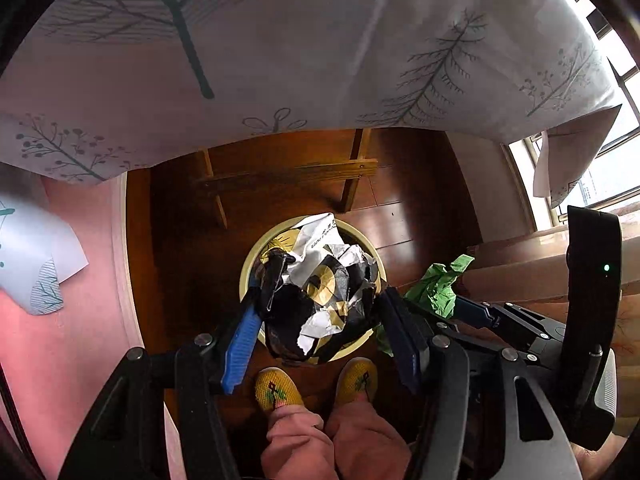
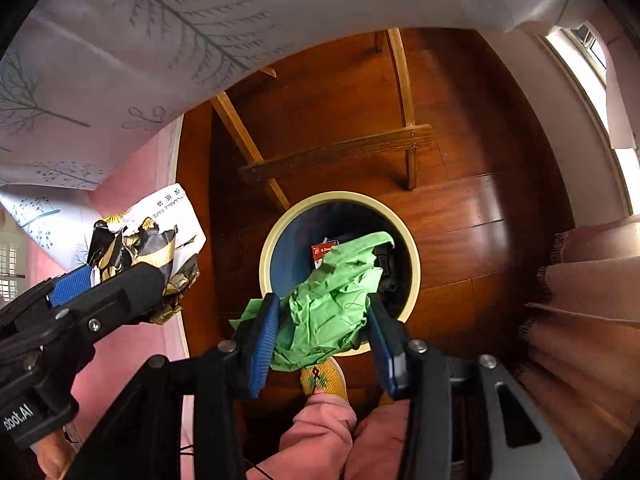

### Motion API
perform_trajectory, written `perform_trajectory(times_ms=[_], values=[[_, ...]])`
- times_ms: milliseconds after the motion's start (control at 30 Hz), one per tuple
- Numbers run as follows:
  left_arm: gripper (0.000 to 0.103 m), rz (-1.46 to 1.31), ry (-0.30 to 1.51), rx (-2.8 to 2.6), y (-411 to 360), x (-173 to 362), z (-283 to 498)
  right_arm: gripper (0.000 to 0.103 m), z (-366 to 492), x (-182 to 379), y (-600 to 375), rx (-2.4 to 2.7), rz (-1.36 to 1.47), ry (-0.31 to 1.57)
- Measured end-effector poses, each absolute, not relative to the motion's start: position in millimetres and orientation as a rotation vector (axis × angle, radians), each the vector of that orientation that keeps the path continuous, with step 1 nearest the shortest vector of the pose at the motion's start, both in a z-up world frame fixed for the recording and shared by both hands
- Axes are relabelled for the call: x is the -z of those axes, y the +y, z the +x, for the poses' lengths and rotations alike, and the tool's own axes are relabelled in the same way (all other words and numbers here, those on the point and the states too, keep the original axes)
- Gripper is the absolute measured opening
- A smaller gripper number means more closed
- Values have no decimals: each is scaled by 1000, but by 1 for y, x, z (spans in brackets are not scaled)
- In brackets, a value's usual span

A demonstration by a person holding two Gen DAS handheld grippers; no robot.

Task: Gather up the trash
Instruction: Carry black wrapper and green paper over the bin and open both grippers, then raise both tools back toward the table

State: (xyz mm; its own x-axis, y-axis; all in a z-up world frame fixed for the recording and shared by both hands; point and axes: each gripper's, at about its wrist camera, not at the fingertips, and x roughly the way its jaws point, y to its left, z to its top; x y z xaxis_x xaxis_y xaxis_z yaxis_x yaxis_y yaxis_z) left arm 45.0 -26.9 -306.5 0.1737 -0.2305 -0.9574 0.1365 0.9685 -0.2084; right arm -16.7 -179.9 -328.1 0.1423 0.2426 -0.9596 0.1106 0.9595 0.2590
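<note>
My left gripper (image 1: 320, 300) is shut on a crumpled black, white and gold wrapper (image 1: 324, 300) and holds it above the round cream-rimmed trash bin (image 1: 250, 256) on the wooden floor. My right gripper (image 2: 322, 312) is shut on a crumpled green paper (image 2: 332, 300) above the same bin (image 2: 412, 252), which has a dark inside with a red packet (image 2: 320, 250) in it. The green paper (image 1: 436, 284) also shows in the left wrist view at the right, and the wrapper (image 2: 148, 240) and left gripper (image 2: 132, 276) show in the right wrist view at the left.
A table with a tree-print cloth (image 1: 320, 40) hangs over the far side. Its wooden legs and crossbar (image 2: 340, 152) stand behind the bin. A pink wall (image 1: 60, 340) is at the left, a window (image 1: 612, 148) at the right. The person's yellow slippers (image 1: 276, 390) are beside the bin.
</note>
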Motion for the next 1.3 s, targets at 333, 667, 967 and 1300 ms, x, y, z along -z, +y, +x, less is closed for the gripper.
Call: perform_trajectory(times_ms=[333, 667, 967, 1300], values=[[92, -130, 1401, 197, -16, 360, 43, 73, -5, 377, -189, -101, 296, 1438], [97, -132, 1368, 83, 14, 343, 48, 74, -7, 355, -185, -101, 319, 1387], [97, -118, 1336, 69, 18, 314, 53, 85, -1, 336, -179, -117, 337, 1363], [97, -133, 1312, 42, 21, 250, 53, 85, -2, 277, -177, -144, 289, 1363]])
